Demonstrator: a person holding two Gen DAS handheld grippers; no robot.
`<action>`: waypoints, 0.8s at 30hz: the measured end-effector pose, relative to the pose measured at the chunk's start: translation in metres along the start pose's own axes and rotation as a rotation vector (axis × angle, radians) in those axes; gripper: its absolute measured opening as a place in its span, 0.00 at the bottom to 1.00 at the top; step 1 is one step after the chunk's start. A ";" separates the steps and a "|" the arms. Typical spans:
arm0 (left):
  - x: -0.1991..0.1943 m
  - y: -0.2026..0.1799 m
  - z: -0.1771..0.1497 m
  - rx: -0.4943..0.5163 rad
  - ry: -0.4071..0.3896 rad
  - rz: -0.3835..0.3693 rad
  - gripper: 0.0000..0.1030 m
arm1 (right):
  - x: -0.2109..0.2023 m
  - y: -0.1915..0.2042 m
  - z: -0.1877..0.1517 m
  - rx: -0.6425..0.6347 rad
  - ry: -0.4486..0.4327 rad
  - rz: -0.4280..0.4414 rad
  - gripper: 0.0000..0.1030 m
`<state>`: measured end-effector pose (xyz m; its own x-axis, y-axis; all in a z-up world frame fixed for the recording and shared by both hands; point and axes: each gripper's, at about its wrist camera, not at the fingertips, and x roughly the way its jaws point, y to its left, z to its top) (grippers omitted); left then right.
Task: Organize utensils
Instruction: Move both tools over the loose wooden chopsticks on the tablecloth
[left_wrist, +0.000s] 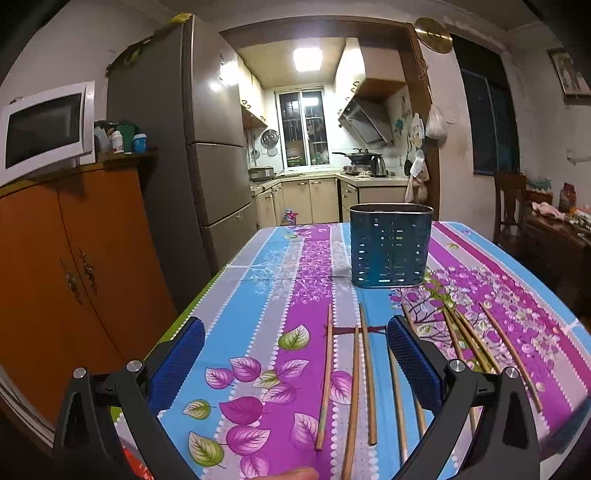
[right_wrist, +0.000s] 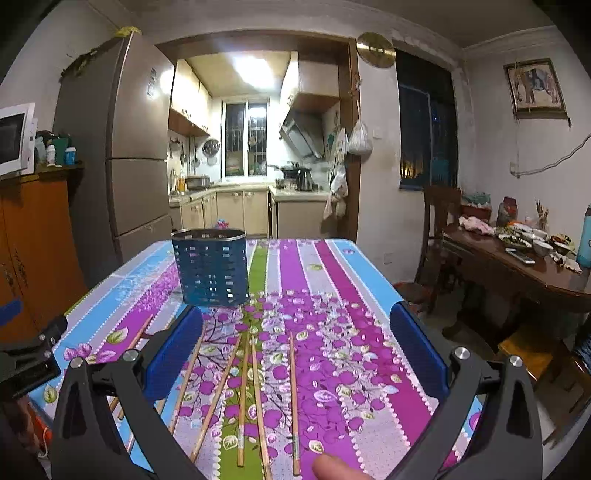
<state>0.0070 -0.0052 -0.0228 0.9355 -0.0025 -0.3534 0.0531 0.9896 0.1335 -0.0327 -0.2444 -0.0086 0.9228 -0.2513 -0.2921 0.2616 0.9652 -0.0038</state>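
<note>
Mostly the lower edges are getting cut off: the near ends of several chopsticks (left_wrist: 326, 373) are running out of frame or sliding under the black gripper arms, so an exact count is not possible. Left gripper (left_wrist: 295, 354) is hovering above the table with its blue pads (left_wrist: 177, 365) spread wide, nothing between them; three chopsticks are lying just ahead between the fingers, more are lying off to its right, partly hidden behind the right pad. Right gripper (right_wrist: 295, 354) is likewise standing wide apart and holding nothing, with a loose bundle of chopsticks (right_wrist: 255, 391) lying ahead between its fingers and a few more half hidden behind its left pad (right_wrist: 173, 350). A fingertip is poking in at the bottom of both views, blurred. Blue perforated utensil holder (left_wrist: 389, 245) is standing upright farther ahead, ahead-right of the left gripper and ahead-left of the right gripper (right_wrist: 210, 267); its inside is not visible. Floral striped tablecloth (right_wrist: 332, 288) is covering the table. Beyond it a fridge (left_wrist: 207, 147), orange cabinet (left_wrist: 74, 266) with a microwave (left_wrist: 44, 129), and a lit kitchen are showing; a cluttered wooden table (right_wrist: 517, 258) is sitting far right of the right gripper.
</note>
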 end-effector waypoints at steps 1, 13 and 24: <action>0.000 -0.001 -0.001 0.009 -0.002 0.011 0.96 | -0.001 -0.001 0.000 0.001 -0.006 0.005 0.95; -0.004 0.000 -0.002 0.027 -0.005 0.048 0.96 | 0.003 -0.004 -0.003 0.023 0.076 0.070 0.95; -0.004 0.003 -0.004 0.036 0.002 0.062 0.96 | 0.001 -0.002 -0.004 0.004 0.066 0.071 0.95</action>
<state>0.0021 -0.0016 -0.0244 0.9366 0.0587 -0.3455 0.0080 0.9820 0.1885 -0.0337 -0.2463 -0.0125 0.9183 -0.1769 -0.3542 0.1977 0.9800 0.0231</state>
